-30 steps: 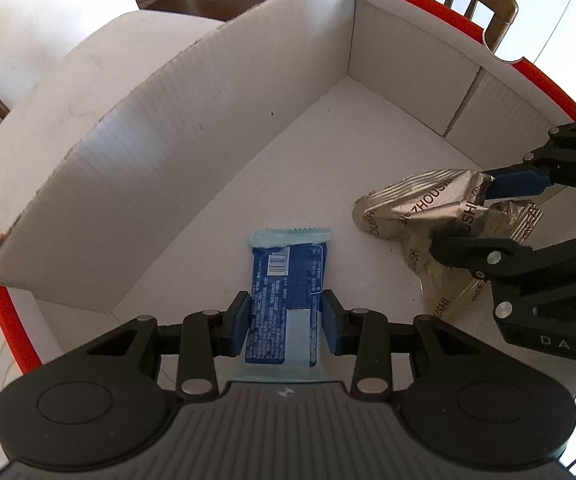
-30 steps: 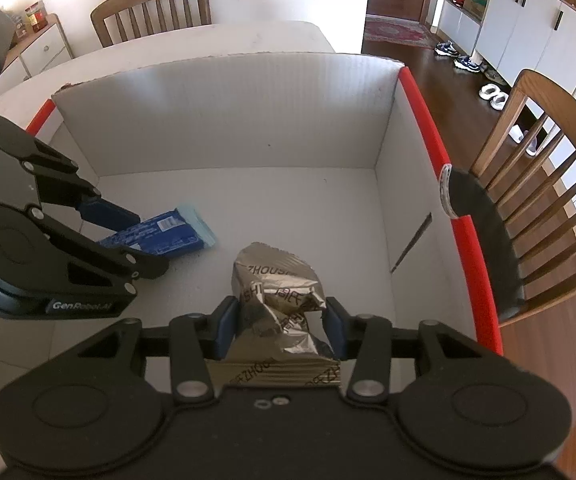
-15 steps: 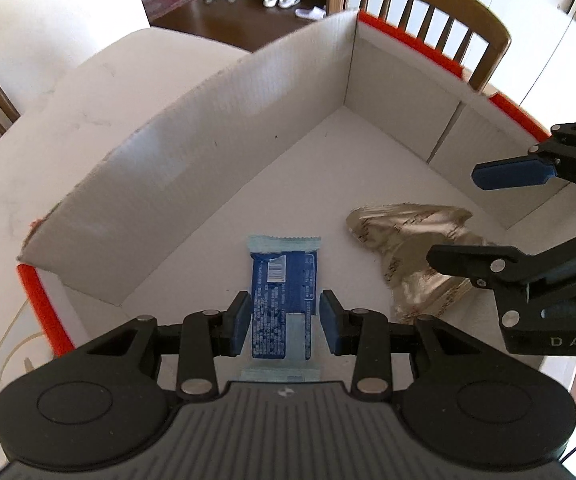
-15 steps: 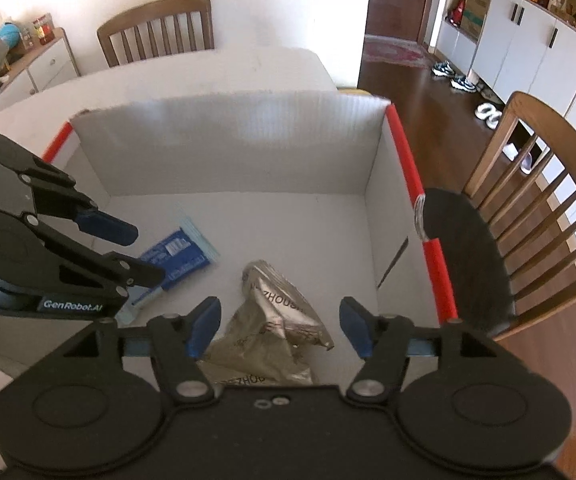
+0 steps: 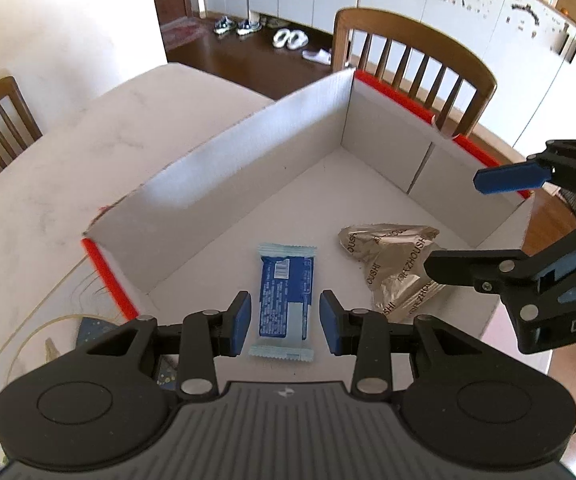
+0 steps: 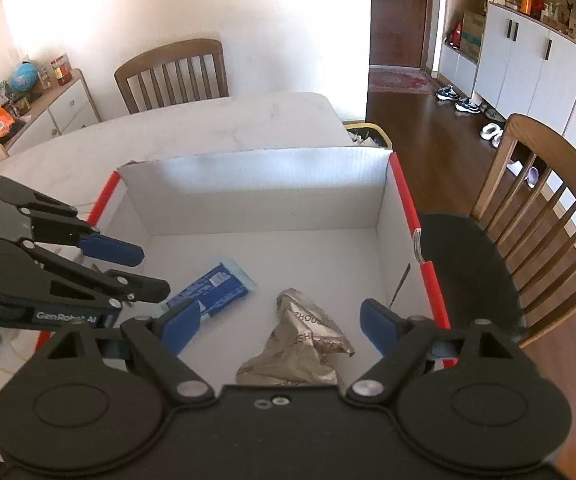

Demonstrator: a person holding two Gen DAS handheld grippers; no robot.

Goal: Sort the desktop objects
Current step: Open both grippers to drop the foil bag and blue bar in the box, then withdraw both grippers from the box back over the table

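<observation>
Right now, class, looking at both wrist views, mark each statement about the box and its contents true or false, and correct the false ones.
1. The blue rectangular snack wrapper lies on the floor of the white cardboard box. True.
2. The crumpled gold foil packet is clamped in the right gripper. False: it rests on the box floor. The fingers are opening, and it lies below and between them, untouched.
3. The box has red strips along its rim. True.
4. The foil packet sits on top of the blue wrapper. False: they lie side by side, apart.
</observation>
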